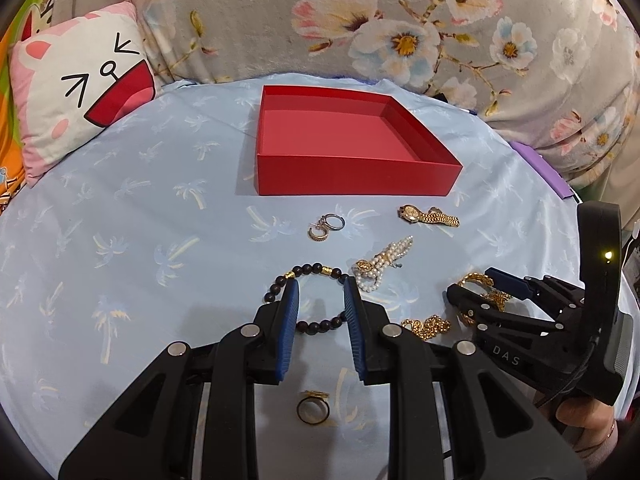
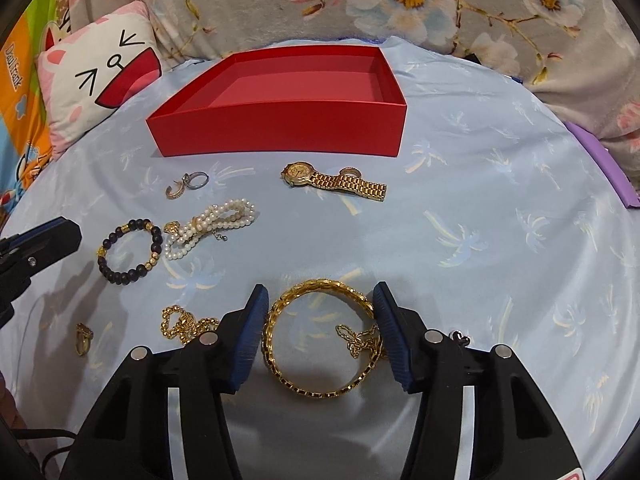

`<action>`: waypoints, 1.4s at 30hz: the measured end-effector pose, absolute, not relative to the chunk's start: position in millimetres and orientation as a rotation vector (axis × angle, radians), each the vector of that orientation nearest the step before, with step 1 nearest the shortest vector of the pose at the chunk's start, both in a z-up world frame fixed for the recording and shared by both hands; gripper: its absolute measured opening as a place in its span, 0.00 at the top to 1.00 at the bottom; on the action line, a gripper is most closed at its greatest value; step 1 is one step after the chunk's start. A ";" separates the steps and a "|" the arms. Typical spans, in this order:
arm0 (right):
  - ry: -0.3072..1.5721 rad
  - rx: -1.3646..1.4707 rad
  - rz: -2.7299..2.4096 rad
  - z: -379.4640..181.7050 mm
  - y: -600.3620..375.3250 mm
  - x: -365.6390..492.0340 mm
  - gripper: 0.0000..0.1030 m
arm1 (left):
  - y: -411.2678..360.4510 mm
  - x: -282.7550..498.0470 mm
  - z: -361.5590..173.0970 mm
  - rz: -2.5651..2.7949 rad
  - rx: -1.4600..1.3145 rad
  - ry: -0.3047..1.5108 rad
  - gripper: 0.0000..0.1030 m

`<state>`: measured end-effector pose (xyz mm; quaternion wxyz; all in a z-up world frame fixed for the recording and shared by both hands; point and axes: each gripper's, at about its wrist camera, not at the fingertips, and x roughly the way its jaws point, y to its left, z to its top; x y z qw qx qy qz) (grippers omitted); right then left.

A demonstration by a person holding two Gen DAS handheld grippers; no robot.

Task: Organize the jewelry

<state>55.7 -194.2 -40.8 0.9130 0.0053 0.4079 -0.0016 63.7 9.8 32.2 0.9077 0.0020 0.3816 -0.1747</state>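
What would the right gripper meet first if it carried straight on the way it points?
Most likely the gold bangle, which lies on the blue cloth between the right gripper's open fingers. Depth is unclear; it may reach the cloth first.

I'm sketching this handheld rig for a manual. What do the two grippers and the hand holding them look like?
Both the left gripper and right gripper are matte black plastic linkages with round silver pins and ribbed blue fingers. In the left wrist view, the right gripper's body carries white letters "DAS", a small lit yellow lamp and a black cable. The hand beneath it wears a thin ring.
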 end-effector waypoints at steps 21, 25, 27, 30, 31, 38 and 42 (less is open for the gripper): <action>0.653 0.103 0.046 45.9 -217.6 33.5 0.49 | 22.1 77.4 69.2 -0.391 -0.018 0.746 0.85; 0.685 0.130 0.053 29.2 -218.5 21.8 0.49 | 25.4 62.2 42.4 -0.402 -0.020 0.831 0.84; 0.702 0.139 0.057 21.2 -218.4 16.2 0.49 | 22.8 51.1 29.7 -0.403 0.000 0.867 0.79; 0.719 0.146 0.058 13.0 -216.4 10.0 0.49 | 16.8 33.5 13.7 -0.400 0.044 0.897 0.74; 0.722 0.149 0.060 11.4 -215.7 8.6 0.49 | 15.0 28.8 10.4 -0.400 0.051 0.902 0.74; 0.727 0.154 0.068 8.6 -211.3 3.4 0.49 | 11.5 27.8 -3.8 -0.378 0.071 0.916 0.79; 0.728 0.159 0.073 7.7 -210.4 2.8 0.49 | 12.0 25.4 -3.4 -0.381 0.069 0.908 0.90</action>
